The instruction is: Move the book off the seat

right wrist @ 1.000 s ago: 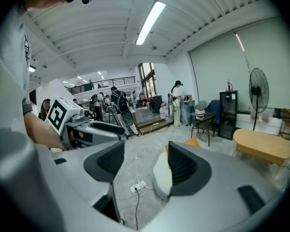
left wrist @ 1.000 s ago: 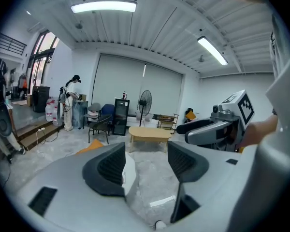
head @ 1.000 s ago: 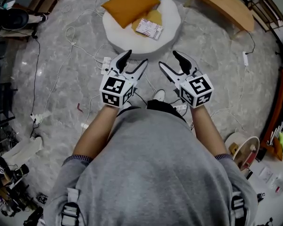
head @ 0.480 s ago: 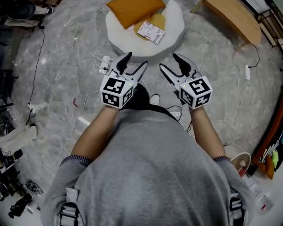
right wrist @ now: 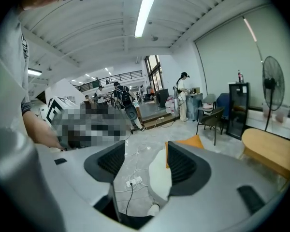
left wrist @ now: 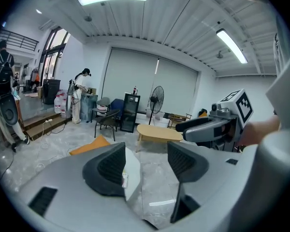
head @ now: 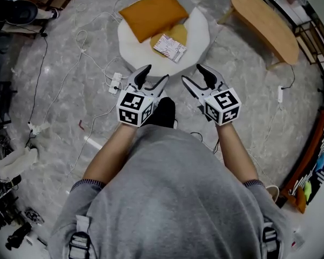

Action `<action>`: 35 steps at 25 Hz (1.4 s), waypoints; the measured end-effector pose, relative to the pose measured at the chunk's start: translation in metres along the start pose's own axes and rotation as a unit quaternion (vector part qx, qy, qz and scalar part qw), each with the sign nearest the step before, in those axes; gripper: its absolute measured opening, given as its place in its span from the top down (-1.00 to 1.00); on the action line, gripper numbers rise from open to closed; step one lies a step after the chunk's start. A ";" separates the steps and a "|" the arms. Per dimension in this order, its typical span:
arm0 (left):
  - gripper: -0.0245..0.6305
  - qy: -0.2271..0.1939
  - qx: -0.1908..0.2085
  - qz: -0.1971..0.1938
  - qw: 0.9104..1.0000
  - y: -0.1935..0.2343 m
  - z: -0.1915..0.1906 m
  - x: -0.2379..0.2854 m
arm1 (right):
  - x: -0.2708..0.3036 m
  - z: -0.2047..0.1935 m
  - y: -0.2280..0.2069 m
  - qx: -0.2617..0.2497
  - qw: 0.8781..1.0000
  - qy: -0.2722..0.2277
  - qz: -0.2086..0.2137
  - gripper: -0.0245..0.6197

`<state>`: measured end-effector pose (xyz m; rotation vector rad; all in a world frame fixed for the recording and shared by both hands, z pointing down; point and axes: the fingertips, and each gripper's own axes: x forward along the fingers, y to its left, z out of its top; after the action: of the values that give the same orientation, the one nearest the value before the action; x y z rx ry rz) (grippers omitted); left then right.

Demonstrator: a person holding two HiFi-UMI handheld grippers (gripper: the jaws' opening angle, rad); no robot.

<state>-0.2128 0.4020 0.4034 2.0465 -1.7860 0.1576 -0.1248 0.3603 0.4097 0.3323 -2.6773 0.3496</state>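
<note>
In the head view the round white seat (head: pixel 134 52) and the book (head: pixel 170 47) lying on it now sit lower in the picture than a moment ago. The power strip (head: pixel 114 82) on the floor has also slid down, and a dark trouser leg shows where a shoe was, so I judge that the person is walking toward the seat and the reach has not begun. The book lies flat at the near side of the seat, just beside a small yellow cushion (head: pixel 179 32) and below the big orange cushion (head: pixel 154 12), untouched. The left gripper (head: pixel 154 77) and the right gripper (head: pixel 193 75) are held side by side, and their tips point at the near edge of the seat, short of the book. In the left gripper view the two dark pads stand widely apart and hold nothing. Between them are only the floor and the rim of the seat, with a thin patterned strip beside the left pad that is probably the book. In the right gripper view the jaws are also wide, as they were, and empty. Through the gap I see cables on the floor and part of the seat with the orange cushion behind it, but no book.
</note>
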 end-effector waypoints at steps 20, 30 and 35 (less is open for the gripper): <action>0.02 0.000 -0.069 0.067 0.995 0.150 0.055 0.111 | 0.157 0.084 -0.119 -0.026 0.996 0.058 0.066 0.03; 0.02 -0.011 -0.123 0.176 0.977 0.189 0.065 0.157 | 0.218 0.099 -0.185 -0.059 0.980 0.093 0.168 0.03; 0.03 -0.020 -0.182 0.261 0.948 0.201 0.055 0.187 | 0.253 0.099 -0.220 -0.091 0.957 0.123 0.246 0.04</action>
<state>-0.3863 0.1913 0.4663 1.3054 -2.1590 -0.0614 -0.3226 0.0798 0.4741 -0.4174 -2.4880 0.2632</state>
